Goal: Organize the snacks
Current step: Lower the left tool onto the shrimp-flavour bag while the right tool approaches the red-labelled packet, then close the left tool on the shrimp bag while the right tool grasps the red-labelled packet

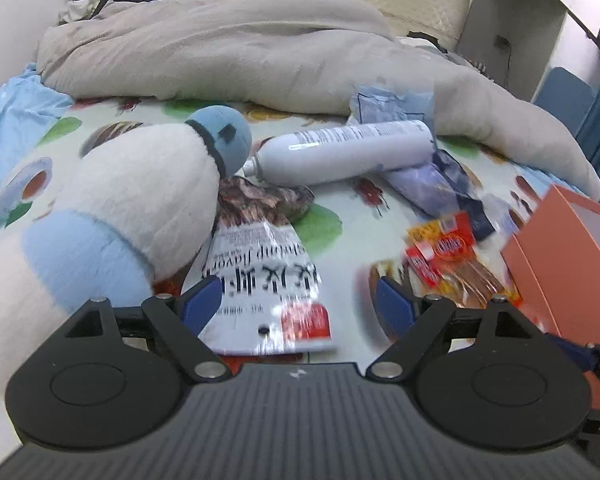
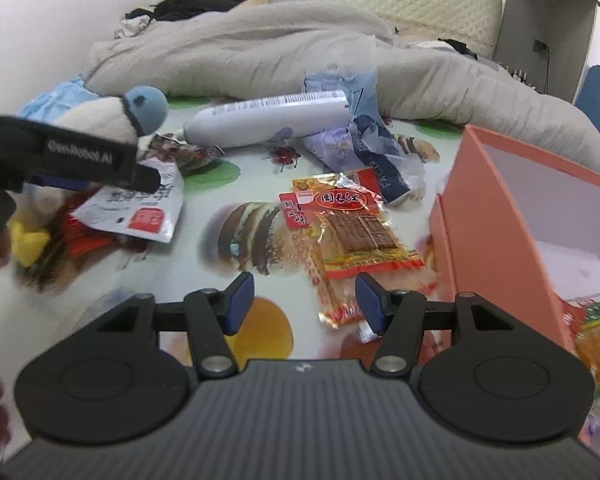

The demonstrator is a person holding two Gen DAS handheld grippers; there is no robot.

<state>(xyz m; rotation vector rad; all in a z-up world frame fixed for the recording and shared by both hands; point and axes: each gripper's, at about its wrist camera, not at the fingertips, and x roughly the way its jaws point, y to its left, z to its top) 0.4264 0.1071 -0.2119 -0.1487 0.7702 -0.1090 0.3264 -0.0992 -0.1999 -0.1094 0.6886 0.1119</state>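
Working across the bed from the left, my left gripper [image 1: 298, 304] hangs spread wide and released, its blue pads either side of the white foil snack pouch with black lettering and a red patch [image 1: 260, 280] but not pressing on it. That pouch lies flat on the food-printed bedsheet [image 1: 340, 224], its upper end tucked against the big white-and-pale-blue plush toy [image 1: 112, 200]. Under and beside it I see a dark brown printed packet [image 1: 260, 198], and in the right-hand view some red wrappers [image 2: 82, 236] and a yellow piece I cannot identify.

Further along lies a white aerosol can [image 1: 348, 148] on its side, resting across crumpled blue-grey bags [image 1: 424, 184]; I judge the can is no snack.

Next comes the red-and-yellow clear-windowed packet of brown dried strips [image 2: 352, 232], flat on the sheet, just ahead of my right gripper [image 2: 304, 300]. That claw is about half spread and holds nothing; its right pad sits over the packet's near edge, but I cannot tell whether it touches.

At the far right stands the salmon-pink cardboard box with a white inside [image 2: 500, 216]. A green-and-orange packet [image 2: 596, 332] shows at the edge there, apparently already in it.

So I judge the sorting barely begun: perhaps one item boxed, and the pouch, strips, brown packet, wrappers and blue bags all left loose.
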